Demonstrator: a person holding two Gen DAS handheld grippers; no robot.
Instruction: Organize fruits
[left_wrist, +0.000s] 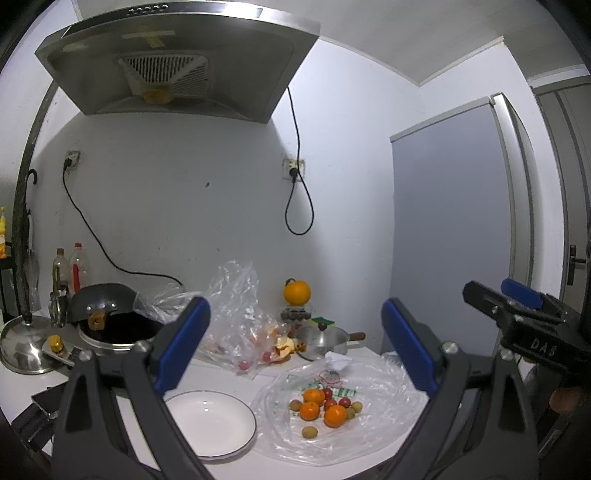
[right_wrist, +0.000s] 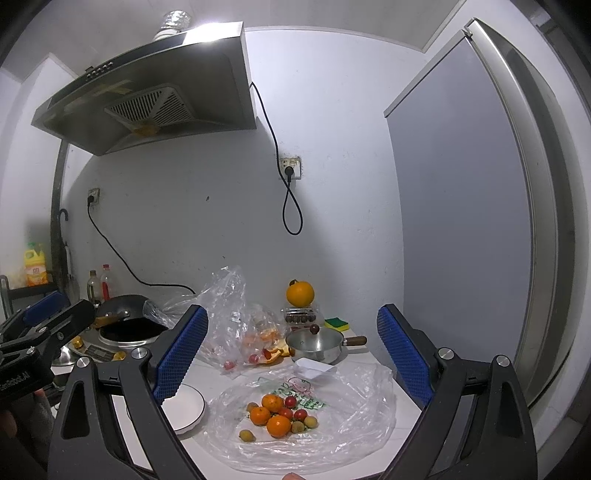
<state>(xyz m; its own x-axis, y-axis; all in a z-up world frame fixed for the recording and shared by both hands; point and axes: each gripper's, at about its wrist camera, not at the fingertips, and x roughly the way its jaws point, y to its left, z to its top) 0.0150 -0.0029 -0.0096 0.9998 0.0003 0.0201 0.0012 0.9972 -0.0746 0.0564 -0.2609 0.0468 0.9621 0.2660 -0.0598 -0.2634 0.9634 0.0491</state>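
Below both tongs: fruit pile (right_wrist: 279, 413) on plastic bag (right_wrist: 354, 435), plate (left_wrist: 210, 421) left
Left tongs (left_wrist: 295, 350): spread, empty
Right tongs (right_wrist: 291, 354): spread, empty
Tip: probably pinch one mandarin (right_wrist: 279, 425) gently, avoiding the bag

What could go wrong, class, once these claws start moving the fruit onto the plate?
1. The fruits lie packed together on a loose plastic bag; a claw might snag the film and scatter them.
2. The small round ones could roll off the counter.
3. The plate sits near the counter's front edge, easily nudged.
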